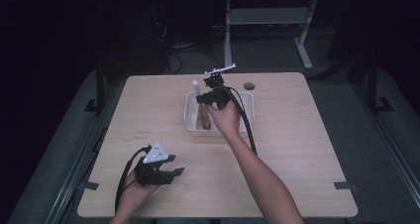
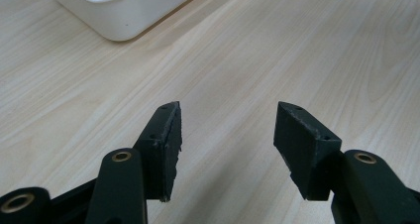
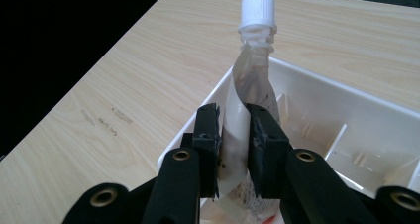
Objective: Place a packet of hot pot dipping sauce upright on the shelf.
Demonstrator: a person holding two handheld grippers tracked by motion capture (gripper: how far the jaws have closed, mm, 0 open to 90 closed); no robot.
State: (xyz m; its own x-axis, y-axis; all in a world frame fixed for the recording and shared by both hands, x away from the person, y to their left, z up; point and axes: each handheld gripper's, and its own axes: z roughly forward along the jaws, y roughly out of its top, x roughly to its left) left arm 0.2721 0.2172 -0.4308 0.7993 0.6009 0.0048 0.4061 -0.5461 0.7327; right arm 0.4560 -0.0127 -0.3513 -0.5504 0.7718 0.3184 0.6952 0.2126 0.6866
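A soft pouch (image 3: 250, 92) with a white screw cap (image 3: 257, 10) stands upright in a white divided tray (image 1: 191, 116). My right gripper (image 3: 233, 135) is shut on the pouch's body, its jaws pinching it from both sides. In the high view the right gripper (image 1: 210, 97) holds the pouch (image 1: 203, 116) over the tray's left part, cap (image 1: 195, 84) uppermost. My left gripper (image 1: 173, 173) rests open near the table's front left, nothing between its jaws. In the left gripper view the open gripper (image 2: 228, 130) hovers over bare wood, the tray's corner (image 2: 119, 16) ahead.
A small dark round object (image 1: 249, 85) lies on the table behind the tray. The wooden table (image 1: 297, 149) has bare room to the right and left of the tray. Table legs and cables stand on the dark floor beyond.
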